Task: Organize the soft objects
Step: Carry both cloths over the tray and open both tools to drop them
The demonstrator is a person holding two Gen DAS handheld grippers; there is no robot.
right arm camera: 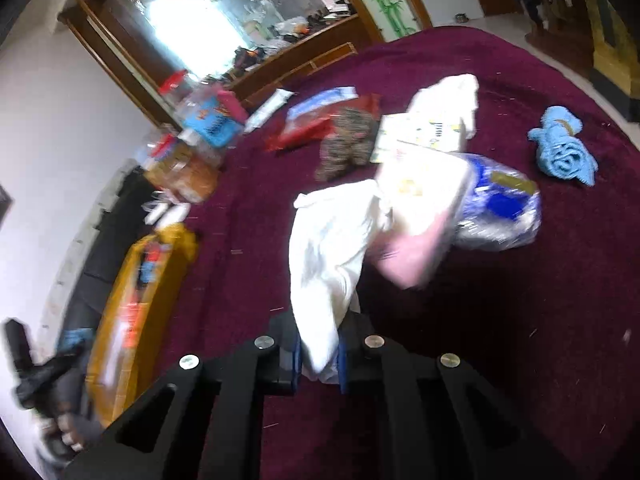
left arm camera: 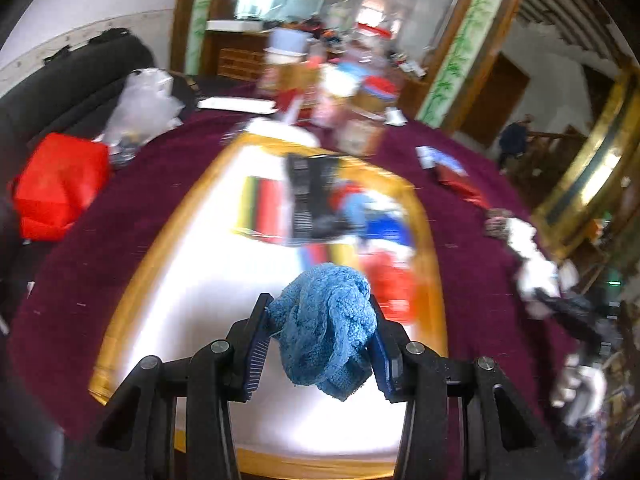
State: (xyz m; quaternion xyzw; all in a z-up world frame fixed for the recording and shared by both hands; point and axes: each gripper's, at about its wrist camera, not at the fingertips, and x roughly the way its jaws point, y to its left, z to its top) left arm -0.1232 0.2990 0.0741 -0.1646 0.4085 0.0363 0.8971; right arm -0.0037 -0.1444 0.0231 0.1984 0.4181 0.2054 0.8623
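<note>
Table cover: a maroon cloth [right arm camera: 460,320] spreads under everything in both views.
Tray: a gold-rimmed box [left arm camera: 132,280] with a white floor lies on the cloth below the left gripper; blurred coloured items sit at its far end.
White cloth: a long white fabric [right arm camera: 328,248] hangs from the right gripper [right arm camera: 320,360], its upper part draped near a pink-and-white packet [right arm camera: 416,220] (motion blur hides whether they touch).
Right jaws: nearly closed, pinching the lower end of the white cloth between the blue pads.
Blue knit cloth: a bunched blue towel [left arm camera: 326,328] is held above the tray's white floor.
Left jaws: the left gripper [left arm camera: 320,336] is partly closed, pads pressed on both sides of the towel.
Rolled towel: a light-blue roll [right arm camera: 564,148] lies on the cloth, well apart from the right gripper.
</note>
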